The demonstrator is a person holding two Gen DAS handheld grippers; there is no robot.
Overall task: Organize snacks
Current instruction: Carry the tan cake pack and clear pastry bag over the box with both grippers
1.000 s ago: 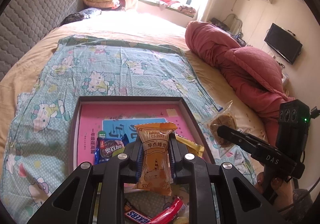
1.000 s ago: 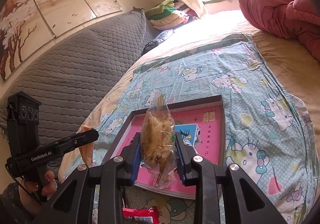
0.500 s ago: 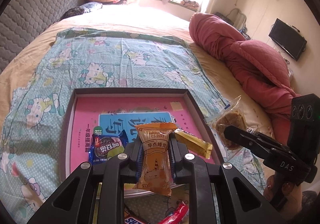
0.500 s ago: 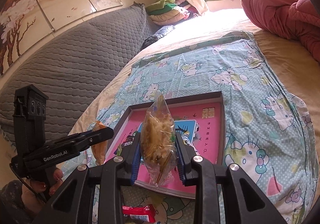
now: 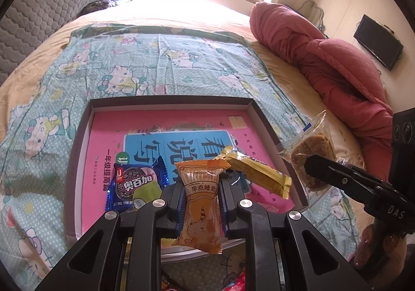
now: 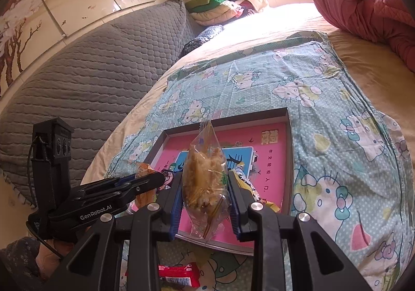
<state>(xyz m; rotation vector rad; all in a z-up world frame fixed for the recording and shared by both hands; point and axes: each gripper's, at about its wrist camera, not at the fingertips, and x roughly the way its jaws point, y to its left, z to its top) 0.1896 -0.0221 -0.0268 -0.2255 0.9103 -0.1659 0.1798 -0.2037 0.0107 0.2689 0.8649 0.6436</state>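
In the left wrist view, the left claw (image 5: 199, 202) is clamping an orange packet (image 5: 201, 202) at bottom centre, and it is now sitting lower and closer over the tray (image 5: 80, 150) than a second ago, when the packet was hanging above the tray's near edge. That suggests the packet is about to be set down inside. The right claw (image 6: 205, 195), at lower centre of its own view, is pinching a clear bag (image 6: 205, 176) of brown snack and is holding roughly where it was, waiting just off the tray's right wall.

A red wrapper (image 6: 179, 275) is still lying on the bed (image 6: 337, 135) at the bottom edge, outside the tray, so some sorting is probably remaining.

Farther in, the tray is resting on the cartoon sheet and is already holding two snacks on its pink liner: a blue cookie pack (image 5: 135, 184) at lower left and a yellow bar (image 5: 259, 174) tilting against the right wall. Its far half is lying bare.
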